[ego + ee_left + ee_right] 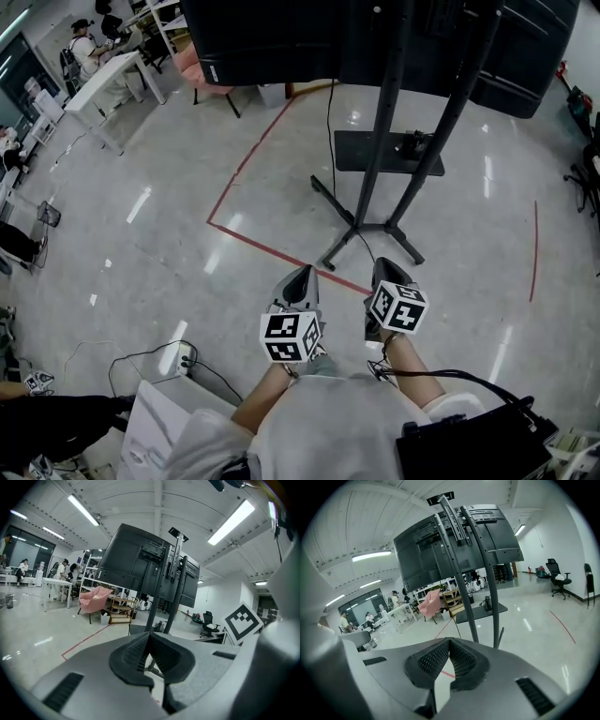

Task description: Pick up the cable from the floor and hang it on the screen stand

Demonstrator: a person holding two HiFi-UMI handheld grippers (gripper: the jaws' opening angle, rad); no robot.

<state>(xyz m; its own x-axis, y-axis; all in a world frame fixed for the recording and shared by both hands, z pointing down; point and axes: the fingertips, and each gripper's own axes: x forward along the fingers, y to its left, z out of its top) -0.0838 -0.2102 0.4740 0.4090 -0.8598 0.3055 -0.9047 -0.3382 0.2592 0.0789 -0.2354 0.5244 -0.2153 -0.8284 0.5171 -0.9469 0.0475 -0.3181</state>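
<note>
The screen stand [386, 131] rises in front of me on two black poles, with crossed feet on the floor and a large black screen [281, 37] on top. A thin black cable [330, 131] drops from the screen to the floor and runs past the stand's feet towards me. My left gripper [304, 274] and right gripper [384, 266] are held side by side just short of the feet, both shut with nothing between the jaws. The left gripper view shows its gripper [150, 637] aimed at the stand [165, 597]. In the right gripper view, the gripper [449, 642] faces the poles [474, 597].
A black shelf [370, 150] with a small object sits low behind the stand. Red tape lines [272, 248] cross the floor. A white table [112, 84] and pink chair [202, 66] stand far left. A white box [155, 427] with cables lies by my feet.
</note>
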